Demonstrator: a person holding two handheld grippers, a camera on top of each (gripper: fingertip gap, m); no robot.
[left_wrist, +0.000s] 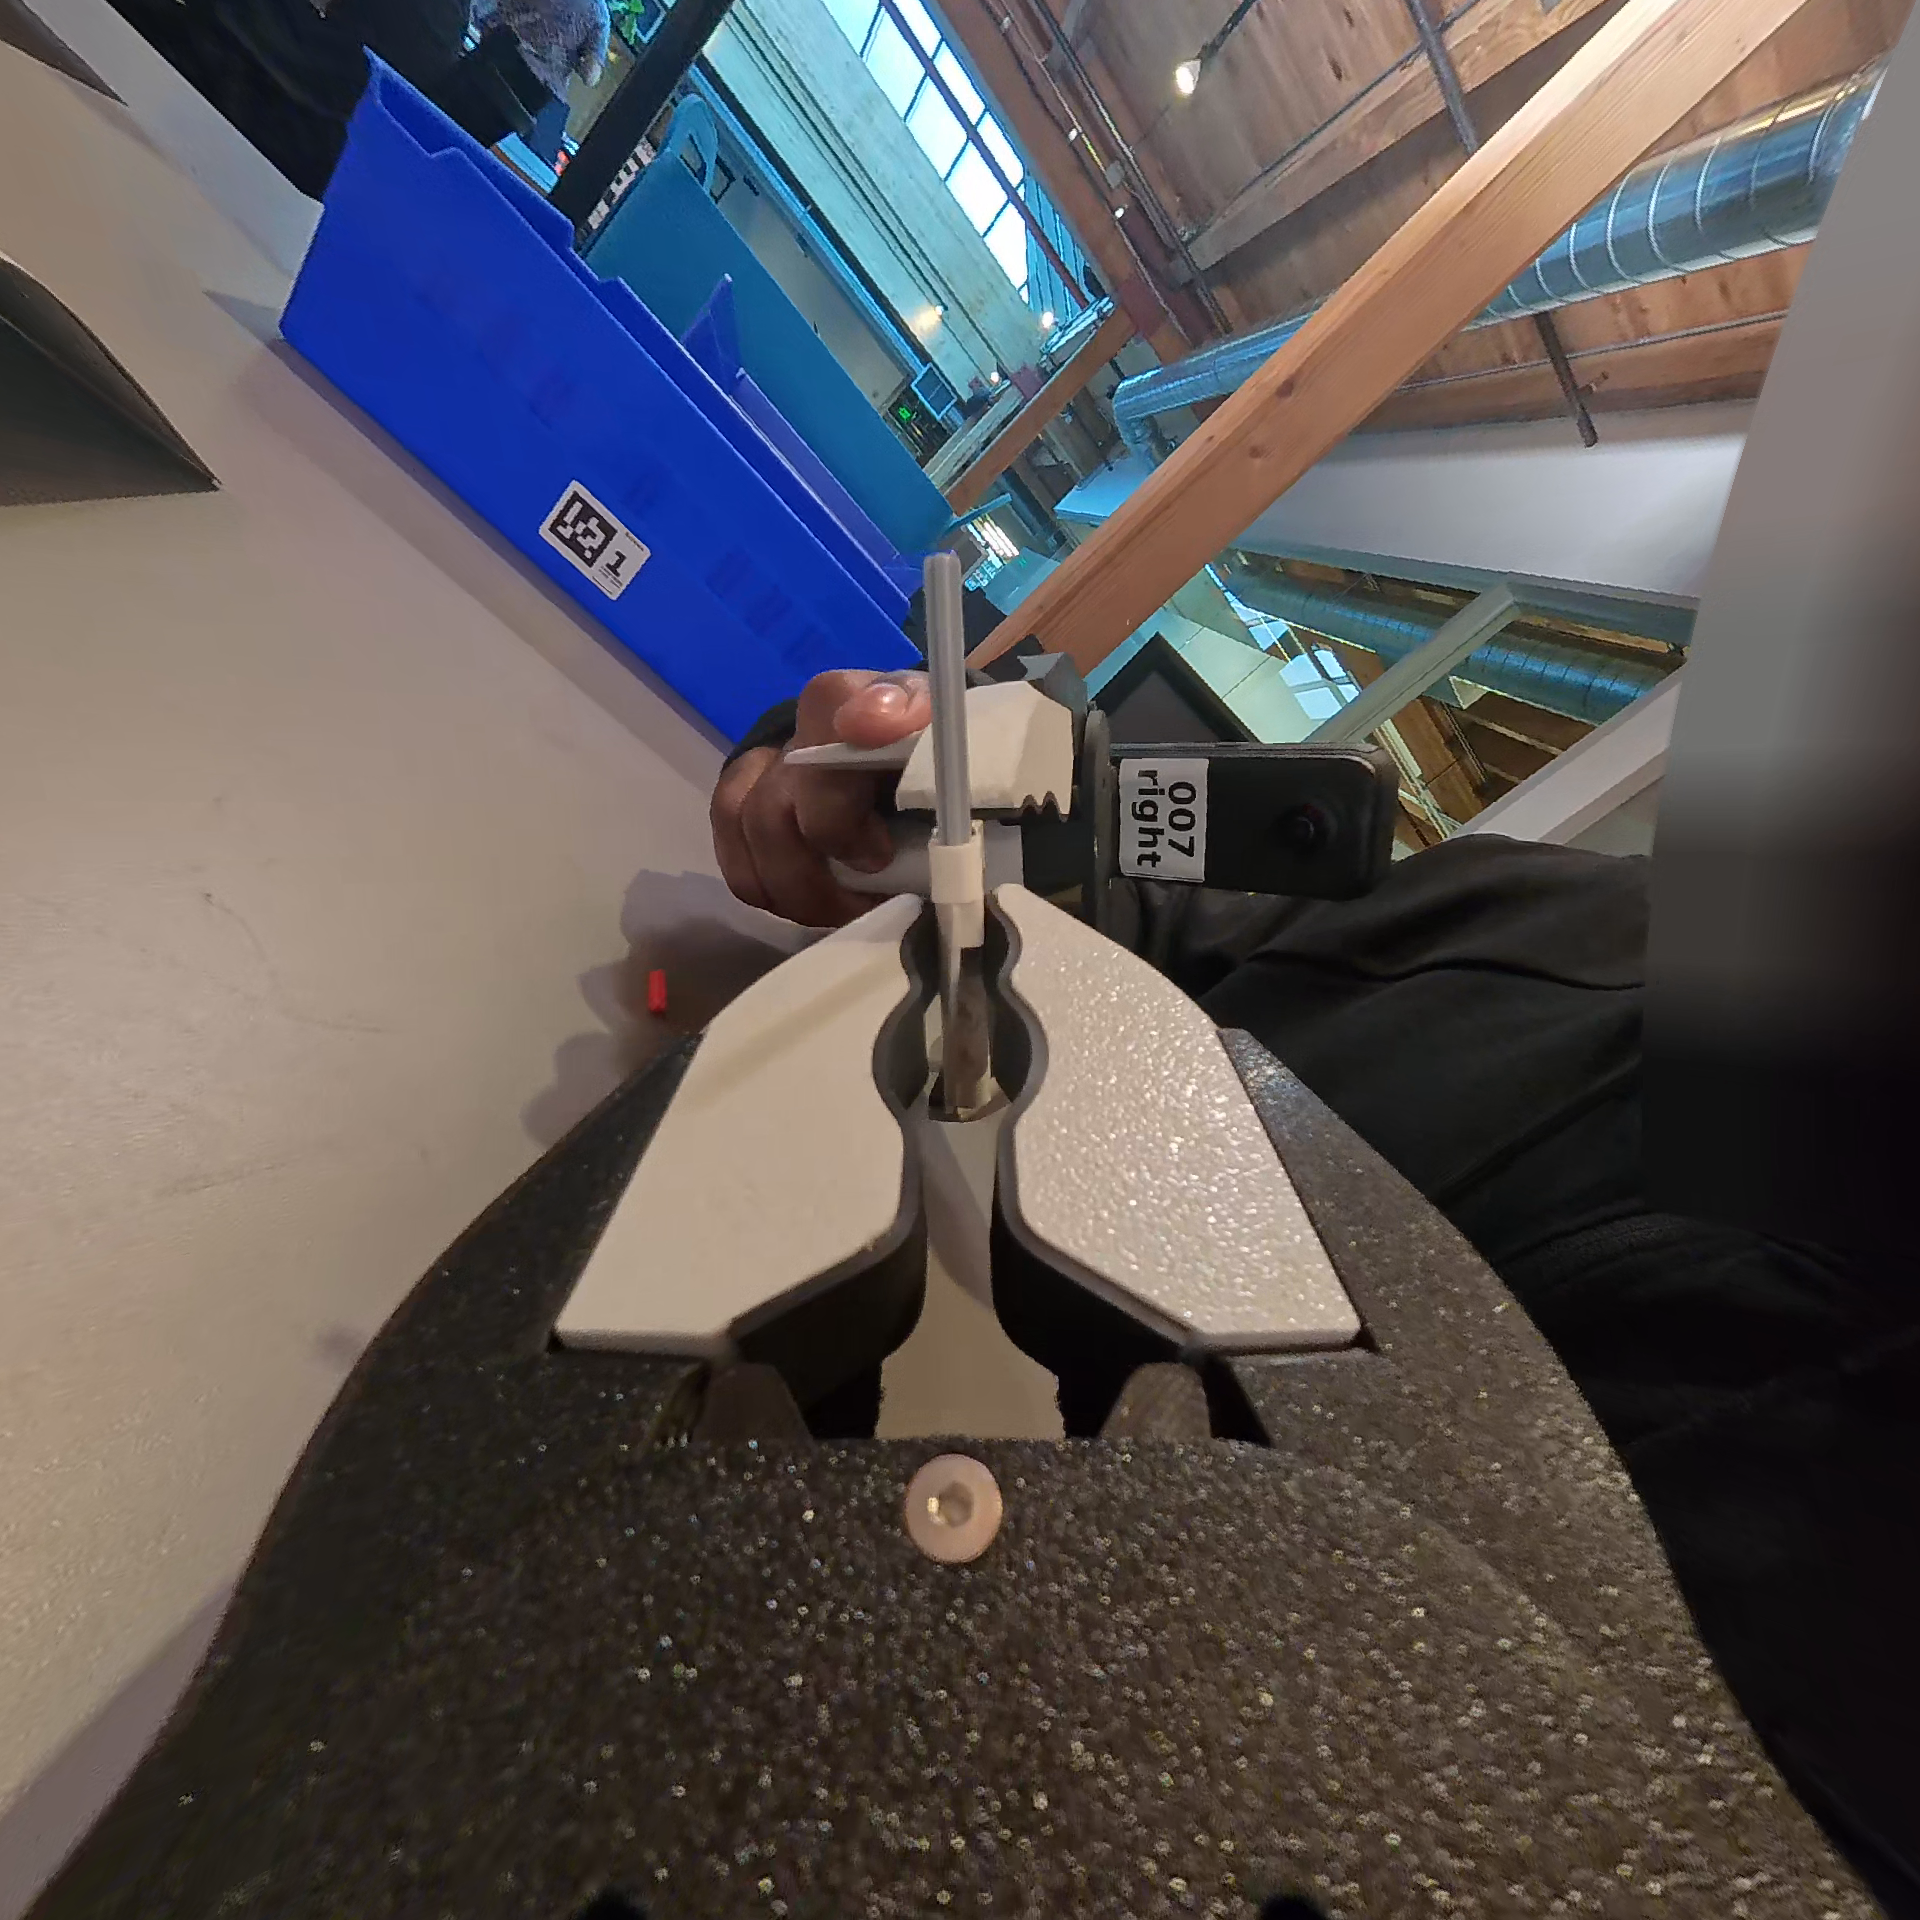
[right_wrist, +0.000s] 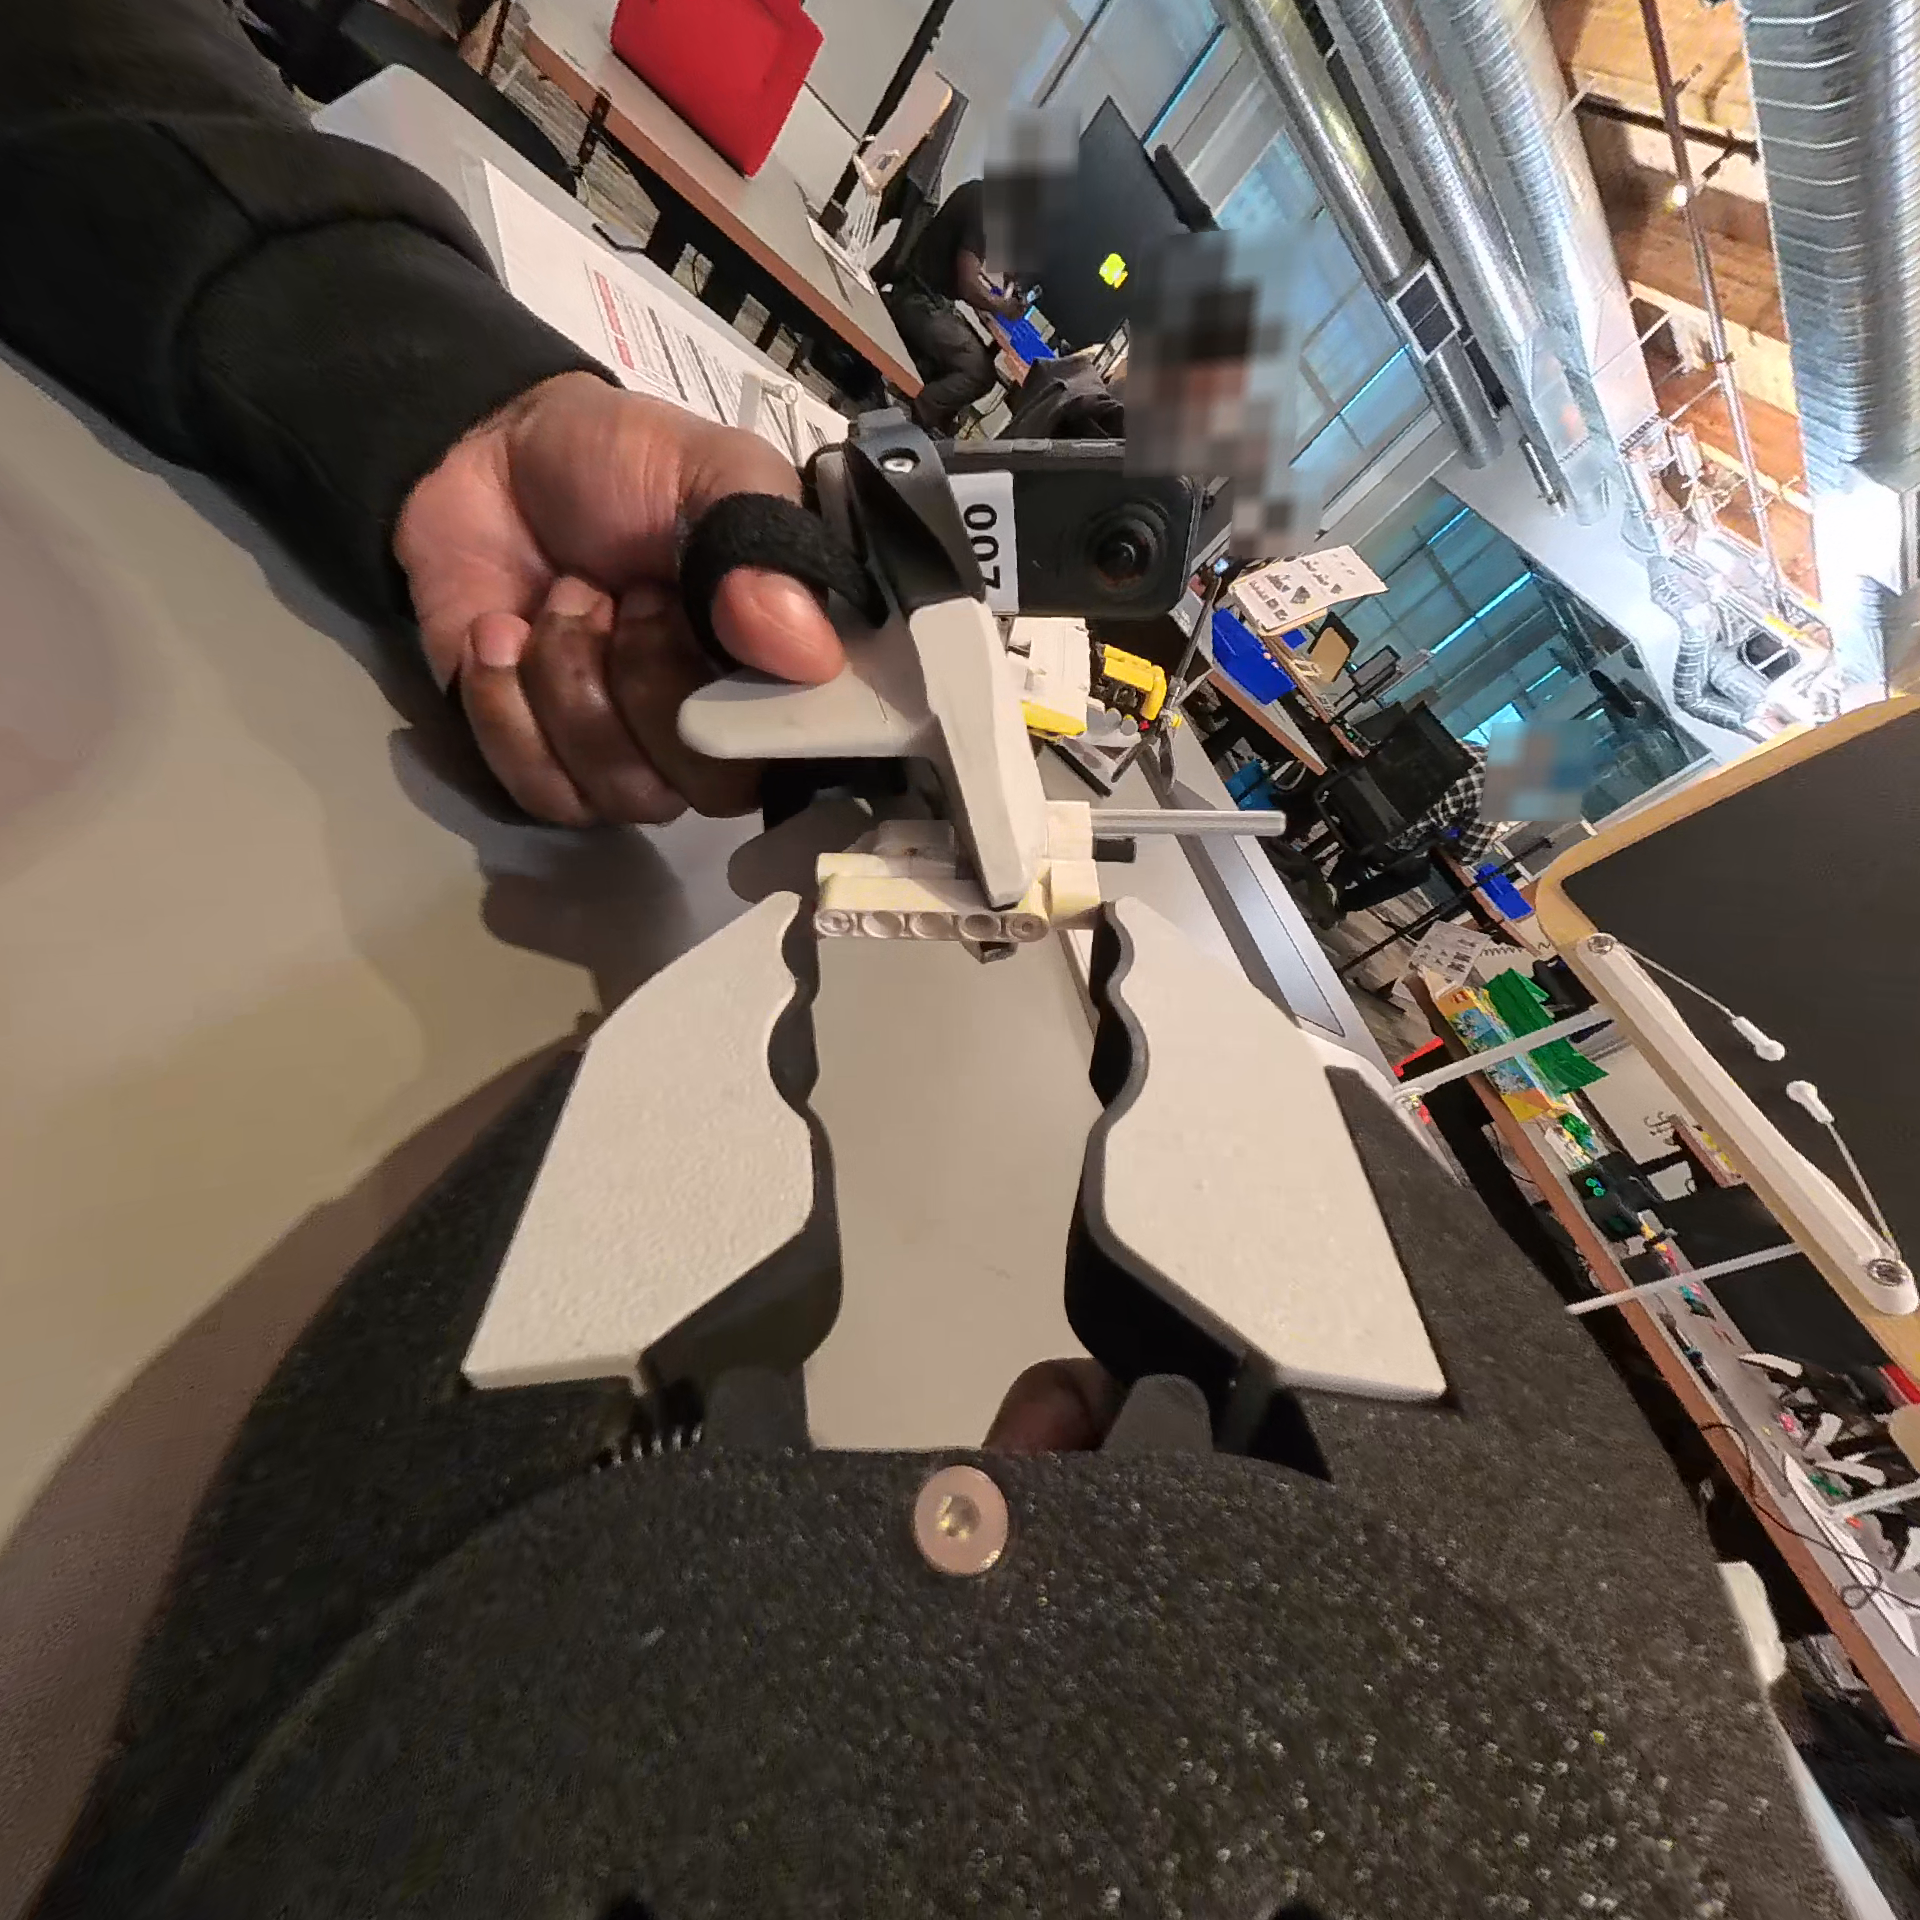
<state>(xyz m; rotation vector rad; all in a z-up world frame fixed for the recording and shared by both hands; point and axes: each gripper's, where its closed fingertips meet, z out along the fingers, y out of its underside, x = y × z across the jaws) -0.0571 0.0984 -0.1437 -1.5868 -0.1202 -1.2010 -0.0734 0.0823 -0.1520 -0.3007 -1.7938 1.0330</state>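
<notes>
Closest to my lens is the pebbly black gripper body, then my left gripper (left_wrist: 958, 940), whose fingers (left_wrist: 1081, 1049) are pinched nearly shut on a small white building-toy assembly (right_wrist: 966, 899). I use that assembly as the landmark. A grey axle (left_wrist: 945, 686) sticks out of it, straight away from the left camera, through a white bushing (left_wrist: 956, 873). I'd guess it's held edge-on like that so the axle end stays reachable.

My right gripper (right_wrist: 945, 925) sits just beside the assembly with its jaws spread wide, one finger at each end of the holed white beam, neither pad pressing it, so it grips nothing. On the table (left_wrist: 312, 831) below-left of the assembly lies a tiny red peg (left_wrist: 656, 990). Behind it stands a blue bin (left_wrist: 540, 384) with a sticker.
</notes>
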